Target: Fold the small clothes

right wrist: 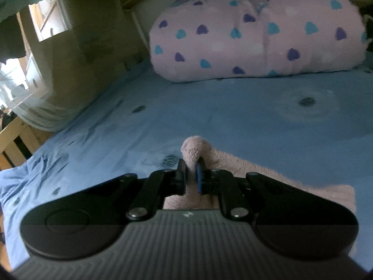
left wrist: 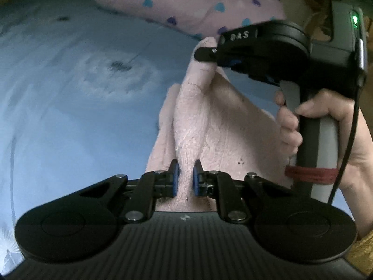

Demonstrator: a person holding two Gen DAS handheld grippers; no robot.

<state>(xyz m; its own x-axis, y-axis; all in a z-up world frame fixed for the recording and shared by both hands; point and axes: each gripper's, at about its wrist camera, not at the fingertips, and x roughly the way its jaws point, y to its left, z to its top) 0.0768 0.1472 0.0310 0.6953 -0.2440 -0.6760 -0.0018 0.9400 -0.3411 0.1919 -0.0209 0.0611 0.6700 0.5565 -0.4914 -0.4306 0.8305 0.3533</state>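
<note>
We saw the right claw (right wrist: 191, 177) closed on a raised fold of the pale pink fuzzy garment (right wrist: 291, 182), its blue pads pressing the fabric from both sides. A rounded bump of the cloth stood up just past the fingertips, while the rest lay flat on the blue bedsheet (right wrist: 233, 107). At the bed's far edge sat a pink blanket with blue and purple hearts (right wrist: 256, 37). A wooden bed frame (right wrist: 16, 140) showed along the bed's left edge.

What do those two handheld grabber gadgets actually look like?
Each is matte black: a ribbed body, two round discs, silver rivets, blue-padded fingers. The right gripper has a grey handle, green light, black cable, a dark red band and pale lettering. A mustard sleeve shows.
</note>
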